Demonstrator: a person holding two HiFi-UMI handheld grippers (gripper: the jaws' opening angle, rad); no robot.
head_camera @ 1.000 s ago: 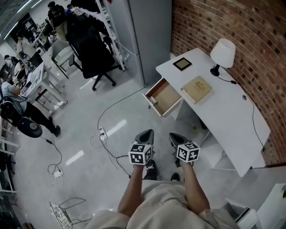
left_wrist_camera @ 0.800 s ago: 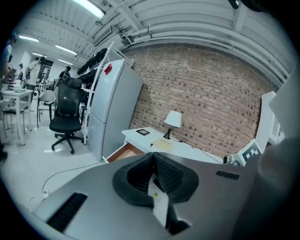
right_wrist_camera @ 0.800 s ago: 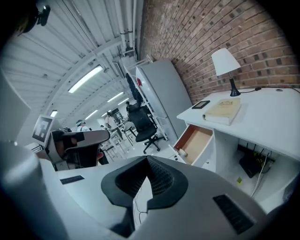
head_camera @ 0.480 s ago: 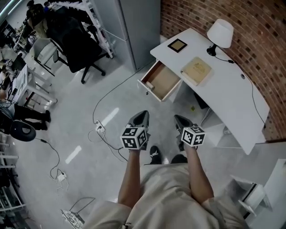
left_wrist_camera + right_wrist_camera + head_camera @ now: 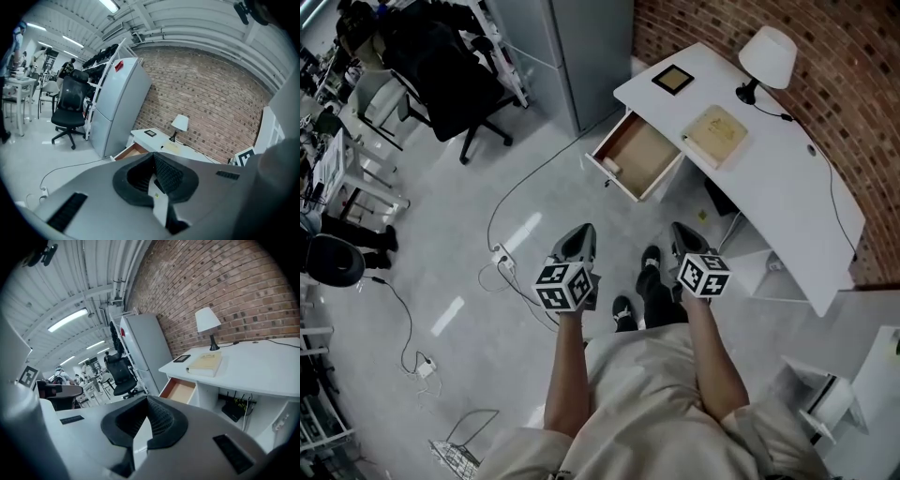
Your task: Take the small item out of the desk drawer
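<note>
The left gripper point(image 5: 577, 236) and the right gripper point(image 5: 682, 236) both have their jaws shut on nothing. Well ahead, the small item point(image 5: 611, 167) lies in the front corner of the open drawer point(image 5: 642, 155). It is too tiny to tell which way it points.

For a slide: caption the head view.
Left gripper and right gripper, both shut, face a white desk whose open drawer holds a small item.
</note>
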